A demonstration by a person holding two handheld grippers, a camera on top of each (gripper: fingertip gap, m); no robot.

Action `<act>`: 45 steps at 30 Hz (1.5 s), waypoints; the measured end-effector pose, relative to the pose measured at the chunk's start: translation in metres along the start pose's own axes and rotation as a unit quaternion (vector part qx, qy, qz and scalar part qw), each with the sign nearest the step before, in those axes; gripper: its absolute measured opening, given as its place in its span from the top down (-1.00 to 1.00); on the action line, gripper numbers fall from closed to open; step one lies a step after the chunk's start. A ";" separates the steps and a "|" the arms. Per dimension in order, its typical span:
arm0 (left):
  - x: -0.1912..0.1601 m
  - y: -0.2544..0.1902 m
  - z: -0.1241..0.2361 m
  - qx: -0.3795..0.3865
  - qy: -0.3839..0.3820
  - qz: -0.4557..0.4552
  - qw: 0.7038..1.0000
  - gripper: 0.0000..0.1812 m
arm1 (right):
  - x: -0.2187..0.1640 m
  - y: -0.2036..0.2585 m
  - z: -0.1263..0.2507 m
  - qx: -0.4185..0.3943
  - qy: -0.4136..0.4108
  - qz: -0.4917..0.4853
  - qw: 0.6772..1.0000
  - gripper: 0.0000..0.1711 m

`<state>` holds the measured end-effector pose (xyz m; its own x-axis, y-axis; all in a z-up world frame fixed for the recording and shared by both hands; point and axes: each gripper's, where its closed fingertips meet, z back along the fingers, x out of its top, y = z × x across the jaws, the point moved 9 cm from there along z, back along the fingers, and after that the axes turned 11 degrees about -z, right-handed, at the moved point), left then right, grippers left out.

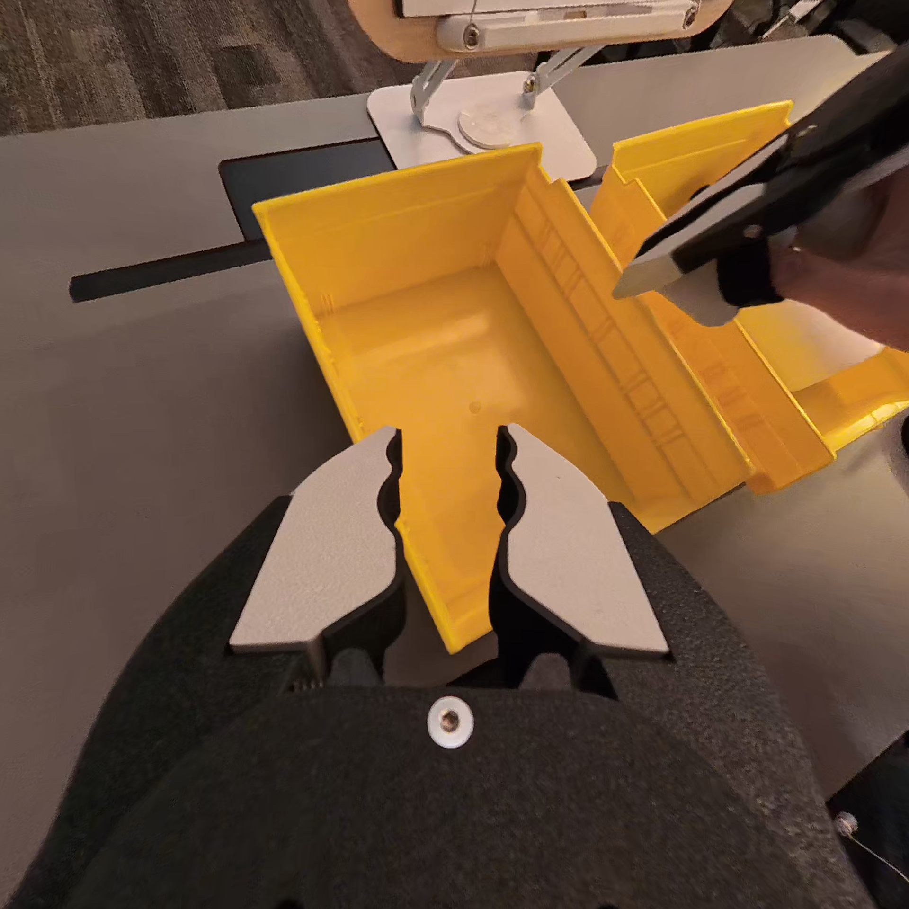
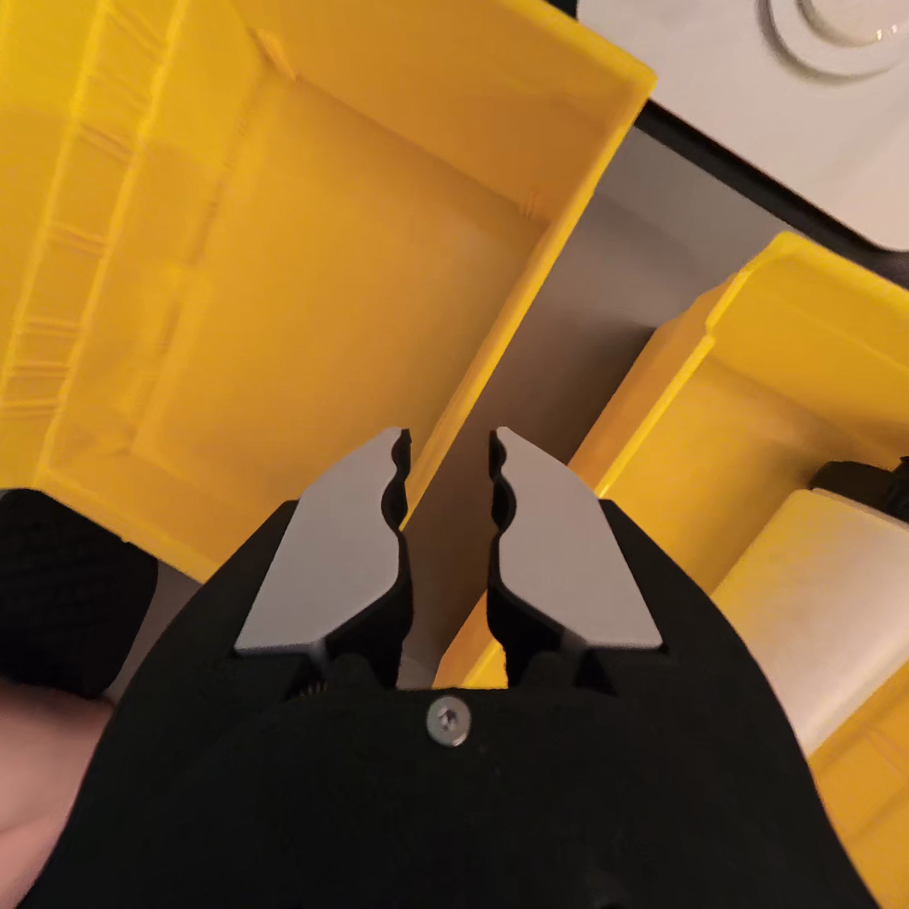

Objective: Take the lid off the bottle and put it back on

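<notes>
A whitish bottle [image 2: 856,565] lies in the right yellow bin [image 2: 654,428], at the right edge of the right wrist view. A black lid [image 2: 861,474] sits at its far end; the rest is cut off by the frame. My right gripper [image 2: 450,435] is open and empty, hovering over the gap between the two bins, left of the bottle. It also shows in the left wrist view [image 1: 664,302], held by a hand over the right bin [image 1: 698,140]. My left gripper [image 1: 450,433] is open and empty above the near corner of the empty left bin [image 1: 393,189].
Both bins stand side by side on a grey table [image 1: 123,393], with a narrow strip of table between them [image 2: 541,344]. A white monitor stand base [image 1: 492,133] sits just behind the bins. A black panel and slot [image 1: 295,182] lie at the back left.
</notes>
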<state>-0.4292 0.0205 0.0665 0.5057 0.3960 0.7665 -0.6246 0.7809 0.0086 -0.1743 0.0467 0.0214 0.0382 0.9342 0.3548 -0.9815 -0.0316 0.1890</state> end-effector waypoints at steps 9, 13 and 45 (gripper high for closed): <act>0.008 -0.012 -0.003 -0.013 -0.004 -0.025 1.000 0.61 | 0.015 0.004 -0.044 -0.050 0.084 -0.058 0.994 0.75; 0.005 -0.008 -0.005 -0.017 0.001 -0.013 1.000 0.61 | 0.013 0.002 -0.060 -0.056 0.102 -0.078 0.990 0.79; 0.004 0.029 0.082 0.018 -0.382 0.211 0.899 0.41 | 0.059 -0.032 0.079 -0.009 0.113 -0.103 0.988 0.93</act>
<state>-0.4943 0.0047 0.1225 -0.3305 0.1951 0.9234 -0.6903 0.6173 -0.3774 -0.1260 0.0744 0.1084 0.1970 0.9756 0.0972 -0.9604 0.1721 0.2191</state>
